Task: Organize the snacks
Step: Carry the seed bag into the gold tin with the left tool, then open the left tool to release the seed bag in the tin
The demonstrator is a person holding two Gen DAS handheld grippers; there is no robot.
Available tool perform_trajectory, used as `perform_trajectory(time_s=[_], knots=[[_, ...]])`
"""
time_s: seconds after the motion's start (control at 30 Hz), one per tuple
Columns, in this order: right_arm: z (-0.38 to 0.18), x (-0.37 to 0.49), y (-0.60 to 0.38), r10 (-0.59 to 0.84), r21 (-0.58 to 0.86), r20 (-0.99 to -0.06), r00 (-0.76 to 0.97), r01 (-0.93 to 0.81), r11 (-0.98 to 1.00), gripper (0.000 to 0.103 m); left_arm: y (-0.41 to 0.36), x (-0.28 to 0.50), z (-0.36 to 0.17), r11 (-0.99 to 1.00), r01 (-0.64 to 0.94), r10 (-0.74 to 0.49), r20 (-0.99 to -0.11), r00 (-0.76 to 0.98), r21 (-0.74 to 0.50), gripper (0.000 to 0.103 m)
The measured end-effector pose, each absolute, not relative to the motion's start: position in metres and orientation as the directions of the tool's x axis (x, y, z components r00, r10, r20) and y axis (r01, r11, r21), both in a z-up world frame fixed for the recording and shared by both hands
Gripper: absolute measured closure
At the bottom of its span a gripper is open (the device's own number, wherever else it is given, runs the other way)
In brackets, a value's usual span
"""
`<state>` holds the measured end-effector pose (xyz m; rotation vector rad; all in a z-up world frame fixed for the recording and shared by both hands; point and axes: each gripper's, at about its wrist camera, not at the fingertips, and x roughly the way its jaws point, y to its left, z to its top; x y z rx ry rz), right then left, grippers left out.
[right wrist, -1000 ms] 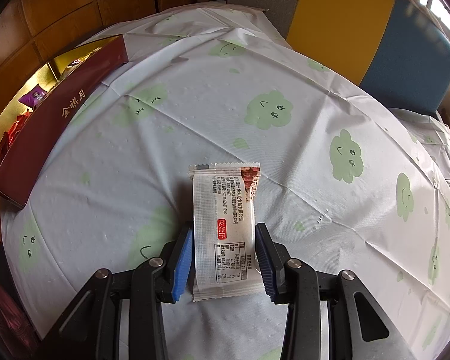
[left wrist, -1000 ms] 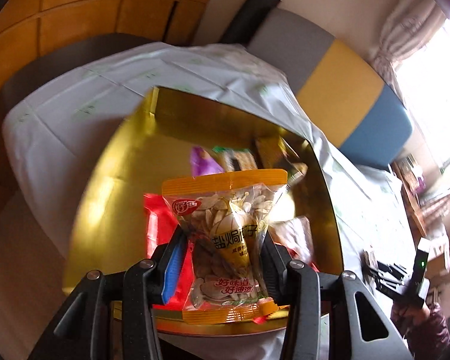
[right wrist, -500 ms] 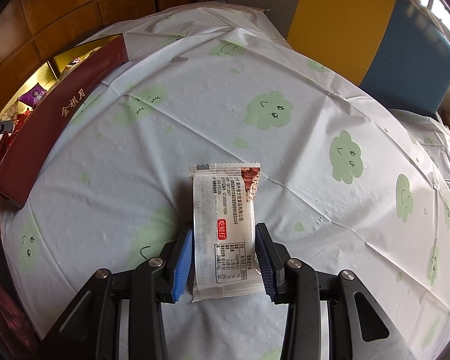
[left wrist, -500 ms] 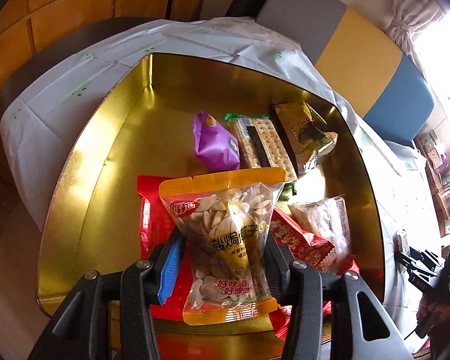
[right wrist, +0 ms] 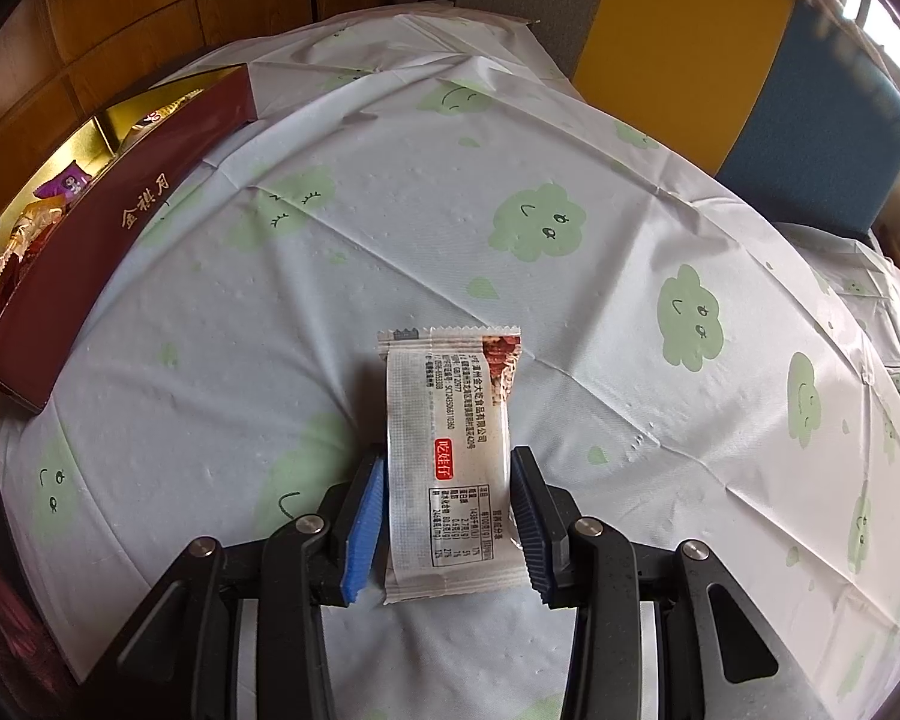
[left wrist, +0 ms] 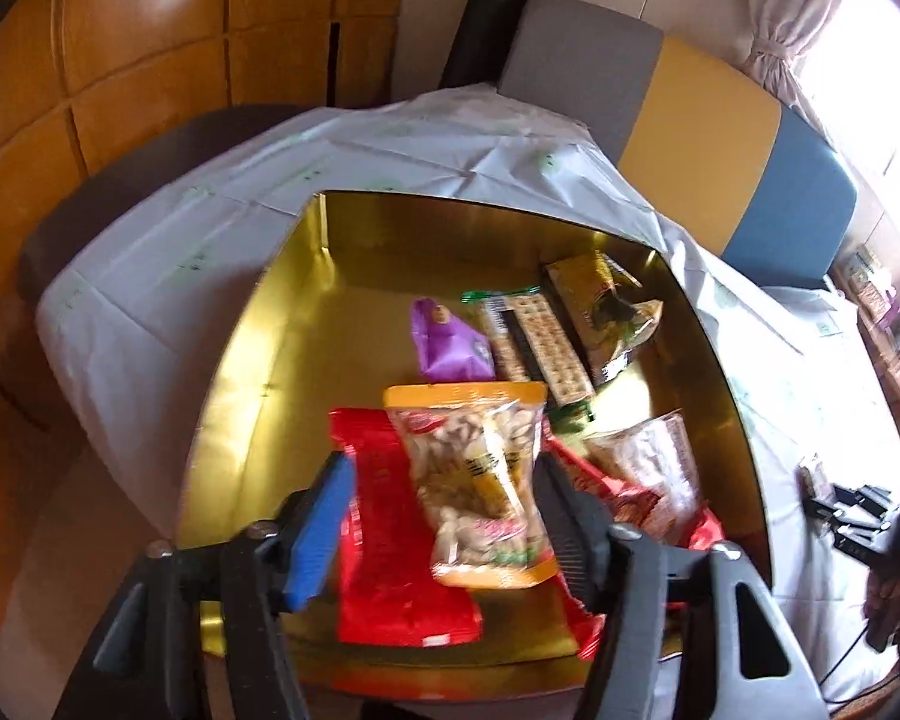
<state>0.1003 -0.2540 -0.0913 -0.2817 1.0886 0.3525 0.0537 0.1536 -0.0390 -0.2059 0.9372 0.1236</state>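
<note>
An orange-edged seed packet (left wrist: 474,480) stands tilted between the fingers of my left gripper (left wrist: 444,468), over the gold-lined box (left wrist: 258,372). Those jaws are opening: the blue left pad stands clear of the packet, and a red packet (left wrist: 390,570) shows in the gap. Inside the box also lie a purple packet (left wrist: 444,348), a cracker pack (left wrist: 540,348) and a green-yellow packet (left wrist: 612,312). My right gripper (right wrist: 447,498) is shut on a white snack packet (right wrist: 450,420), printed back facing up, over the tablecloth (right wrist: 570,276).
The box's maroon outer wall (right wrist: 108,252) runs along the table's left side. A grey, yellow and blue chair (right wrist: 690,48) stands behind the table. Wooden wall panels (left wrist: 120,60) rise at the left, and a curtained window sits at the right.
The left gripper has let go of the seed packet: its blue pad has drawn away and the packet has tipped to the right and sunk toward the box. The right gripper has stayed still.
</note>
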Motion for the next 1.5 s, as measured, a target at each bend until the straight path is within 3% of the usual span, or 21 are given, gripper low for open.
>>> perform_trajectory(time_s=[0.03, 0.17, 0.43, 0.8, 1.13, 1.5], knots=[[-0.091, 0.1, -0.253, 0.137, -0.054, -0.898, 0.419, -0.414, 0.909, 0.062, 0.151, 0.052, -0.04, 0.977, -0.187, 0.03, -0.811, 0.584, -0.099, 0.061], [-0.091, 0.101, -0.253, 0.131, -0.061, -0.899, 0.418, -0.416, 0.907, 0.062, 0.144, 0.052, -0.051, 0.983, -0.171, 0.04, -0.828, 0.559, -0.068, 0.07], [-0.091, 0.102, -0.255, 0.135, -0.054, -0.9, 0.414, -0.415, 0.908, 0.063, 0.149, 0.061, -0.066, 0.975, -0.221, 0.11, -0.832, 0.544, -0.015, 0.07], [-0.091, 0.103, -0.249, 0.104, -0.077, -0.905, 0.413, -0.398, 0.914, 0.063, 0.151, 0.053, -0.058, 0.969, -0.243, 0.115, -0.809, 0.576, -0.036, 0.07], [-0.09, 0.103, -0.234, -0.005, -0.145, -0.906, 0.424, -0.298, 0.943, 0.066, 0.15, 0.035, -0.041, 0.971, -0.236, 0.126, -0.766, 0.63, -0.034, 0.068], [-0.09, 0.107, -0.238, -0.029, -0.095, -0.907, 0.421, -0.136, 0.986, 0.067, 0.152, 0.022, -0.03, 0.972, -0.226, 0.106, -0.745, 0.658, -0.061, 0.067]])
